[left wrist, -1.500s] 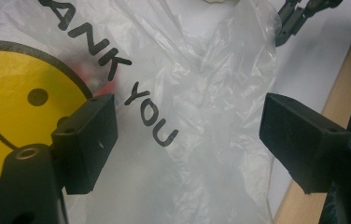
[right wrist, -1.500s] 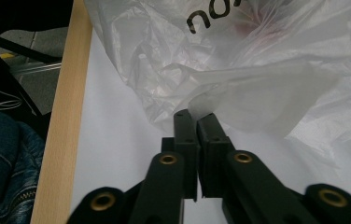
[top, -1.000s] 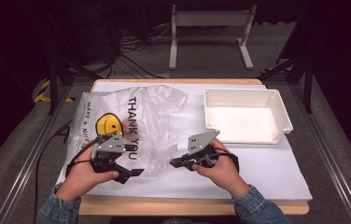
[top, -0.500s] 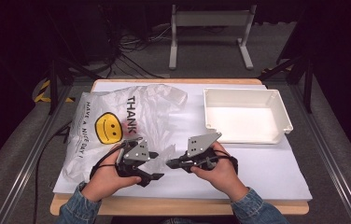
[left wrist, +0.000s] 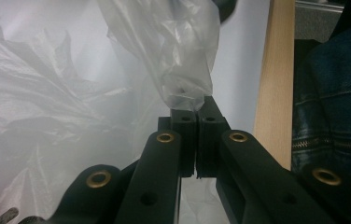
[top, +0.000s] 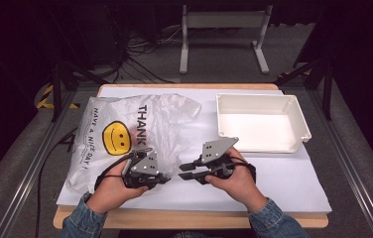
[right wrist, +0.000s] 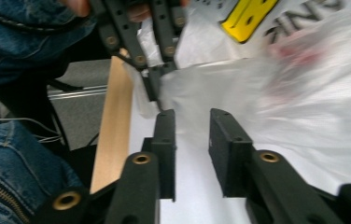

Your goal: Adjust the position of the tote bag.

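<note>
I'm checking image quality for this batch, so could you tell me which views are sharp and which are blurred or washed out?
High view: evenly lit table, dark surroundings, plastic bag and white tray legible though soft. Left gripper view: jaws crisp, the bag pale and hazy, washed out at upper left. Right gripper view: the bag's print and the left gripper smeared by blur, its own jaws sharper.

Surface [top: 293, 222]: wooden top with a white sheet [top: 283, 183] over most of it. On the sheet: crumpled plastic bag [top: 140, 129] at left, white tray [top: 261, 122] at right, well apart.
</note>
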The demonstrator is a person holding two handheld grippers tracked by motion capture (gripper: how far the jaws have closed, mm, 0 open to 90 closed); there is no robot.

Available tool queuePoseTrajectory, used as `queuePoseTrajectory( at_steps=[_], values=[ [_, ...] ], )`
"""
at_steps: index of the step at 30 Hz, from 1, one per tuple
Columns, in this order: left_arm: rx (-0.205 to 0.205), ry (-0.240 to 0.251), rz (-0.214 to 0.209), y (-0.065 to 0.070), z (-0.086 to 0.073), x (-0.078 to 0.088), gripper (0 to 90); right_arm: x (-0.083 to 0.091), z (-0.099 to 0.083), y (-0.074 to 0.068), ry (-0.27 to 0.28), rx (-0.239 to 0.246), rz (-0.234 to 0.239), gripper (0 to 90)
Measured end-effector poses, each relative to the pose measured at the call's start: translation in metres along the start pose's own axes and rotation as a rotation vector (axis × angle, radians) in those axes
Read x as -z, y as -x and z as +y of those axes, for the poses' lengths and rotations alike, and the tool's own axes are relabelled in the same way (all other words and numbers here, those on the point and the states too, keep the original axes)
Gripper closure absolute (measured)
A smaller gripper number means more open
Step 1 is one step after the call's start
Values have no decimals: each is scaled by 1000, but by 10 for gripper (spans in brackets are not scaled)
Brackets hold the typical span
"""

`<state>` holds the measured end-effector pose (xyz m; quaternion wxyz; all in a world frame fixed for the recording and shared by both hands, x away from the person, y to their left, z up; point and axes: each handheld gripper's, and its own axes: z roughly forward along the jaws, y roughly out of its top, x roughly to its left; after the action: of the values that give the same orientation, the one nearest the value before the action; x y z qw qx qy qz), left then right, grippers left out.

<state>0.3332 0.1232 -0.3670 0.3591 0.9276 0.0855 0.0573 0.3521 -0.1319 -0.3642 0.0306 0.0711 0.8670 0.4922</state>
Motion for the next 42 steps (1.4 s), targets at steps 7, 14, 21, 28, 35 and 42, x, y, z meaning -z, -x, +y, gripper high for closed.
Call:
queuePoseTrajectory(
  at_steps=[7, 14, 21, 28, 35, 42],
  values=[
    [16, -4, -7, 4, -5, 11, 889, 21, 5, 23, 63, -68, -119, 469],
    [27, -7, -8, 8, -12, 18, 888, 28, 5, 71, 120, -166, -225, 289],
    [50, 12, -45, 7, -21, 27, 883, 23, 8, 101, 115, -155, -316, 205],
    [55, 15, -40, 9, -24, 33, 880, 13, 7, 126, 77, -145, -347, 181],
    [56, 12, -41, 8, -25, 32, 875, -6, 3, 143, 32, -145, -321, 174],
    [60, 15, -33, 7, -26, 33, 869, -13, 4, 146, -46, -134, -252, 496]
  ],
)
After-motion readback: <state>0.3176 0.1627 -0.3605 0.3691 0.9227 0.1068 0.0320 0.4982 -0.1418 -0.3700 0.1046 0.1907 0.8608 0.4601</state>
